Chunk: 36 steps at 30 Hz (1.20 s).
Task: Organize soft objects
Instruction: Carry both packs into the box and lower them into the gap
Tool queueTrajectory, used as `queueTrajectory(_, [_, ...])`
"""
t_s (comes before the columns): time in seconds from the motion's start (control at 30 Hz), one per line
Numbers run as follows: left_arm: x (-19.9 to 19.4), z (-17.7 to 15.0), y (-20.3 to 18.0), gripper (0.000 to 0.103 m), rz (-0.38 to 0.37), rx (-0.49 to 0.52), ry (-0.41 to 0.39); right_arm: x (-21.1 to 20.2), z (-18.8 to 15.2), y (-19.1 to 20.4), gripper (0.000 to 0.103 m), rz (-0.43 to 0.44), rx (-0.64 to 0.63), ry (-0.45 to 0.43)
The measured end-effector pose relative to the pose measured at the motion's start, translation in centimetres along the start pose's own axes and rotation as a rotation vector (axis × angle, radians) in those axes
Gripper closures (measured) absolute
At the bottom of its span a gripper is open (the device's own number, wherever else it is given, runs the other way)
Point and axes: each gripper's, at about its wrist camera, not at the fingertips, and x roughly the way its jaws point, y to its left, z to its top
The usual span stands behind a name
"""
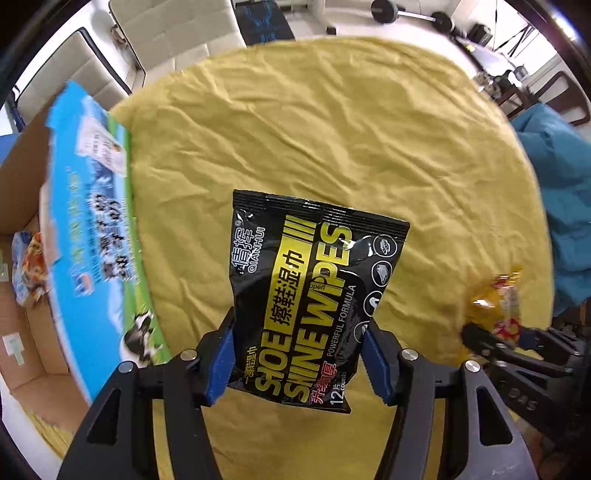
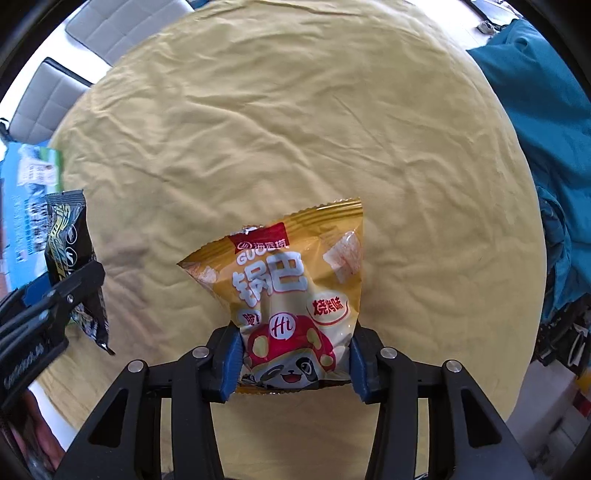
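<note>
My left gripper [image 1: 299, 354] is shut on a black and yellow pack of shoe shine wipes [image 1: 310, 291] and holds it above the yellow cloth [image 1: 332, 129]. My right gripper [image 2: 295, 363] is shut on an orange snack bag [image 2: 291, 295] with a panda mascot, also held above the cloth. In the left wrist view the right gripper [image 1: 506, 339] and its snack bag [image 1: 498, 299] show at the right. In the right wrist view the left gripper [image 2: 70, 291] and the wipes pack [image 2: 70, 258] show at the left.
An open cardboard box [image 1: 33, 332] with a blue printed flap [image 1: 92, 221] stands left of the cloth, with a colourful packet [image 1: 29, 266] inside. A teal cloth [image 2: 546, 147] lies at the right. White chairs [image 1: 170, 33] stand beyond the table.
</note>
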Motion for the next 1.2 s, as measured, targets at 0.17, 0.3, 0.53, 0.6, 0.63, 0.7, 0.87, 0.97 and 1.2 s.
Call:
queueTrajectory(0.17, [-3.8,-1.0,2.1,0.045,-0.046,-0.014,-0.057,-3.0,-1.7,2.7,0.054,0.037,-0.029,-0.047])
queueTrajectory(0.3, [-9.0,-1.9,2.6,0.045,-0.076,-0.013,-0.122,-6.2,-2.9,4.9,0.054,0.073,-0.052,-0.090])
queueTrajectory(0.53, [-15.4,-2.0,5.7,0.045,-0.126,-0.070,-0.221,-11.0,-4.3,9.5,0.054,0.165,-0.087,-0.150])
queueTrajectory(0.6, [-16.7,-2.4,7.4,0.045,-0.126,-0.091,-0.242,-12.1,-4.6,11.7,0.054,0.172,-0.118,-0.174])
queueTrajectory(0.63, [-17.4,-2.7,8.7,0.045,-0.119,-0.104,-0.252,-12.9,-4.9,13.1,0.054,0.176,-0.140,-0.183])
queueTrajectory(0.7, [-18.4,-3.3,11.2,0.045,-0.109,-0.133,-0.264,-14.1,-5.1,15.3,0.054,0.193,-0.173,-0.195])
queueTrajectory(0.87, [-18.3,-4.3,17.0,0.045,-0.068,-0.205,-0.266,-15.0,-6.2,22.6,0.054,0.235,-0.268,-0.198])
queueTrajectory(0.97, [-17.9,-5.2,20.5,0.045,-0.044,-0.248,-0.254,-14.1,-6.6,26.7,0.054,0.255,-0.309,-0.173])
queueTrajectory(1.2, [-15.9,-6.9,27.9,0.045,-0.007,-0.334,-0.188,-9.7,-7.8,35.0,0.054,0.245,-0.386,-0.103])
